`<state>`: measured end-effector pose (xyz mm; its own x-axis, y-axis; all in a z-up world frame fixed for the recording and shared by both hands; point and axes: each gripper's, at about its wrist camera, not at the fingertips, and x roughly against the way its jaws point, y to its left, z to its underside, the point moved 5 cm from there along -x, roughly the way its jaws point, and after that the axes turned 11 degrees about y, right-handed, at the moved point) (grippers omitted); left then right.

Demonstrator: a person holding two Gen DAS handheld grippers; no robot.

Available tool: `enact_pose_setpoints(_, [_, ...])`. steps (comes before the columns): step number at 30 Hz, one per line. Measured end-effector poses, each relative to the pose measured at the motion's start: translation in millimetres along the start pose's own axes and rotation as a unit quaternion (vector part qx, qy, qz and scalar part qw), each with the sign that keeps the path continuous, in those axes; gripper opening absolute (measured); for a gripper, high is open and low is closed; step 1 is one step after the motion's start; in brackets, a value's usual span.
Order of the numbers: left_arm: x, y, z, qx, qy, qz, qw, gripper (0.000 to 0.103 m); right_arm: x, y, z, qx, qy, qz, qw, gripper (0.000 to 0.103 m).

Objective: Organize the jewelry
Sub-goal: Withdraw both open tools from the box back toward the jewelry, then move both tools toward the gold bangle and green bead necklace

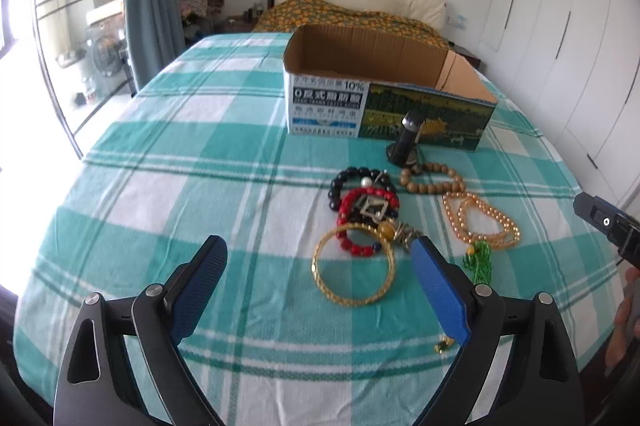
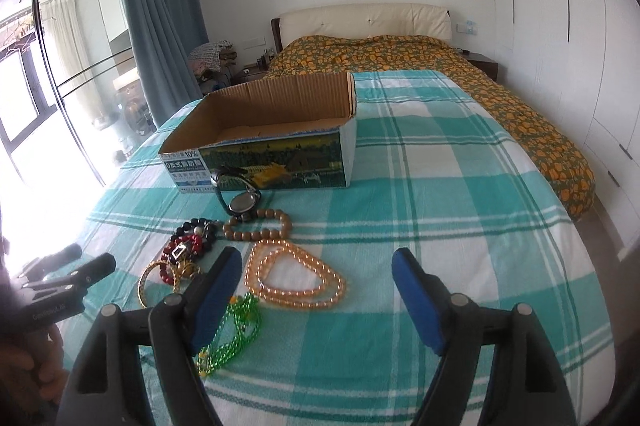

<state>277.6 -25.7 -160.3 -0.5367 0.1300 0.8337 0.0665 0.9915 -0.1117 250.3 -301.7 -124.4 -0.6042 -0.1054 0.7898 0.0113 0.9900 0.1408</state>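
Left wrist view: my left gripper (image 1: pixel 320 258) is spread wide, holding nothing, above the gold bangle (image 1: pixel 353 265). The jewelry lies on the bedspread (image 1: pixel 160 186) in front of the cardboard box (image 1: pixel 384 98), nearest it the watch (image 1: pixel 406 142). Right wrist view: my right gripper (image 2: pixel 318 266) is likewise spread and empty, the amber bead strand (image 2: pixel 296 276) between its fingers, the green bead necklace (image 2: pixel 236 330) nearer me than the box (image 2: pixel 260 150).
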Motion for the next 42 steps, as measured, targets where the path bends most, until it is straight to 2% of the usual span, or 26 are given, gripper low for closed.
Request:
enact_pose_setpoints(3, [5.7,-0.8,15.5,-0.017,0.006,0.006,0.9998,0.094,1.3,-5.2,21.8,-0.001,0.001,0.018,1.0,0.079])
enact_pose_setpoints(5, [14.4,-1.8,21.4,-0.032,-0.01,-0.012,0.9994,0.097,0.0,-7.4,36.9,-0.001,0.006,0.027,1.0,0.08])
enact_pose_setpoints(6, [18.8,-1.0,24.7,-0.035,-0.02,-0.023,0.9989,0.103,-0.4,-8.5,44.1,-0.002,0.01,0.028,1.0,0.08])
enact_pose_setpoints(8, [24.3,-0.5,30.9,-0.037,-0.036,-0.037,0.998,0.103,0.3,-9.3,55.9,-0.003,0.014,0.028,0.999,0.08])
enact_pose_setpoints(11, [23.8,-0.4,37.4,-0.037,-0.032,-0.032,0.9983,0.103,5.2,-11.6,68.6,-0.008,0.008,0.032,0.999,0.085])
enact_pose_setpoints(14, [25.7,-0.1,40.9,-0.04,-0.033,-0.025,0.9983,0.103,6.9,-9.7,78.1,-0.006,0.007,0.038,0.999,0.086])
enact_pose_setpoints(18, [29.1,8.1,41.2,-0.033,-0.043,-0.039,0.9978,0.103,7.3,-1.9,87.2,0.008,-0.003,0.04,0.999,0.086])
enact_pose_setpoints(24, [13.1,23.0,46.8,-0.005,-0.017,-0.031,0.9994,0.103,-6.2,8.6,98.4,0.012,0.023,0.03,0.999,0.087])
enact_pose_setpoints(27, [6.5,21.3,51.4,-0.004,-0.007,-0.028,0.9996,0.103,-10.5,12.4,102.3,0.019,0.032,0.048,0.998,0.087])
enact_pose_setpoints(33, [0.8,14.2,57.2,-0.01,0.002,-0.03,0.9995,0.103,-9.8,18.5,104.8,0.025,0.033,0.05,0.998,0.087])
enact_pose_setpoints(42, [-2.2,15.8,59.8,-0.004,0.009,-0.028,0.9996,0.103,-11.0,33.3,105.8,0.03,0.039,0.032,0.998,0.087])
